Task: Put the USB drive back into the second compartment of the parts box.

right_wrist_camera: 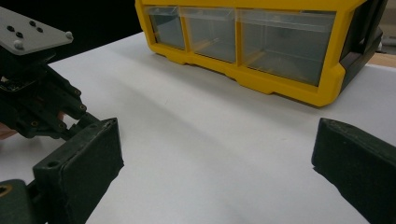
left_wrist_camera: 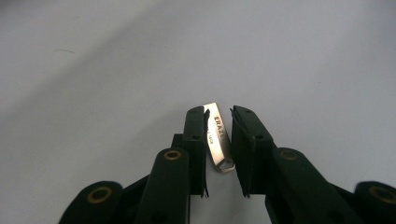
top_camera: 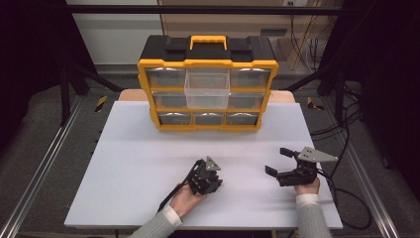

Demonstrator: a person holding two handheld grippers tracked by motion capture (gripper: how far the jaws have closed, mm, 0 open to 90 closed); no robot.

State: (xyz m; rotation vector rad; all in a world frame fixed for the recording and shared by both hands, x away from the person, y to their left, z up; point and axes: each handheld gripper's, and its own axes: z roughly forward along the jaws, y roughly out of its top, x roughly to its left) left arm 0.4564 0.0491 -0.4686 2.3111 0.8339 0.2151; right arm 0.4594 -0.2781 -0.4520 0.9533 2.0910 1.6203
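Note:
A small flat silver metal piece (left_wrist_camera: 218,137) stamped with letters sits between the jaws of my left gripper (left_wrist_camera: 218,111), which is shut on it just above the white table. In the high view the left gripper (top_camera: 210,184) points down at the table's front middle. My right gripper (top_camera: 278,160) hovers to its right, jaws wide open and turned left, with nothing between them. The right gripper view looks between its own open jaws (right_wrist_camera: 218,126) and catches the left gripper (right_wrist_camera: 42,107) at the left edge.
A yellow and black drawer organizer (top_camera: 208,64) stands at the back middle of the white table (top_camera: 129,163), its top middle clear drawer (top_camera: 207,82) pulled out. The organizer's bottom row (right_wrist_camera: 243,46) faces the right gripper. Cables trail off the front right.

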